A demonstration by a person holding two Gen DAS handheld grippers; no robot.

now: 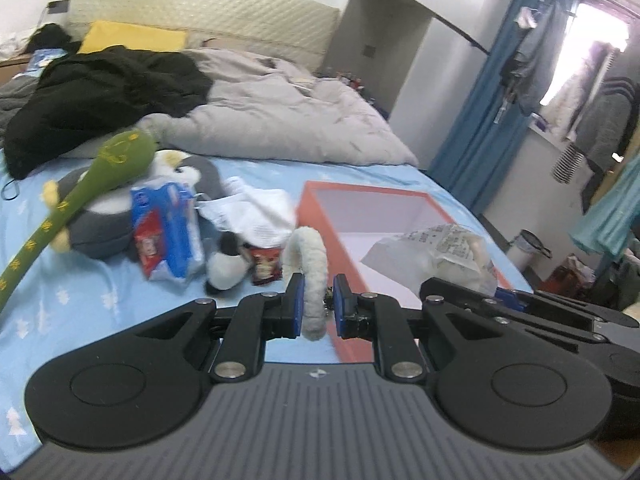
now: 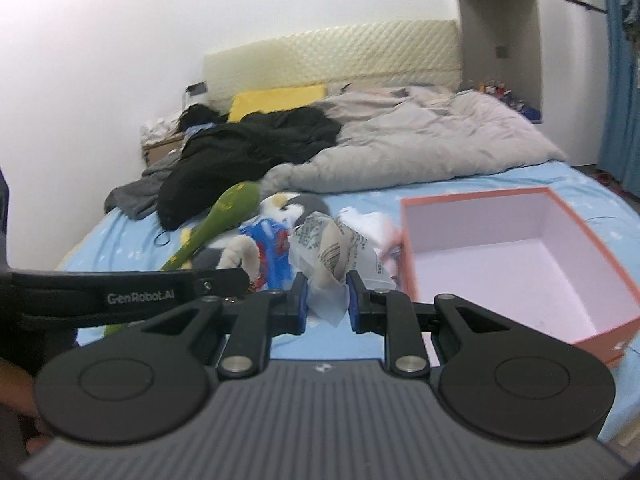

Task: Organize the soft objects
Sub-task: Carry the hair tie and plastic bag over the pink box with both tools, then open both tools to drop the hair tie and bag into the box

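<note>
1. Left gripper (image 1: pixel 316 306) is clamping a white fleecy curved piece (image 1: pixel 310 264); it is arching up from between the blue pads (image 1: pixel 297 304) and its lower end is hanging below them. Can't tell what the piece belongs to.
2. Right gripper (image 2: pixel 326 300) is pinching a crinkled clear plastic bag (image 2: pixel 332 252) with printed text and a barcode; a corner of the bag is poking down between the fingers.
3. In the left wrist view the right gripper (image 1: pixel 508 294) is showing at the right edge, with the bag (image 1: pixel 432 250) sitting in front of the box opening. Whether it's over or inside the box, can't tell.
4. Orange box (image 2: pixel 524 196) is lying open on the blue bedsheet (image 2: pixel 120 232), white inside, nothing visible on its floor from the right wrist view.
5. Pile of soft stuff is lying left of the box: green plush with a long tail (image 1: pixel 100 176), grey-and-white plush penguin (image 1: pixel 192 172) under it, blue-and-red tissue pack (image 1: pixel 168 232), white cloth (image 1: pixel 256 208), small black-and-white plush (image 1: pixel 226 268), small red packet (image 1: pixel 266 266).
6. The white cloth is lying just beside the box's left wall.
7. Further back: black garment (image 1: pixel 108 92), grey duvet (image 1: pixel 280 112), yellow pillow (image 1: pixel 132 36) against the cream headboard (image 1: pixel 208 12).
8. Both views are slightly motion-blurred.
</note>
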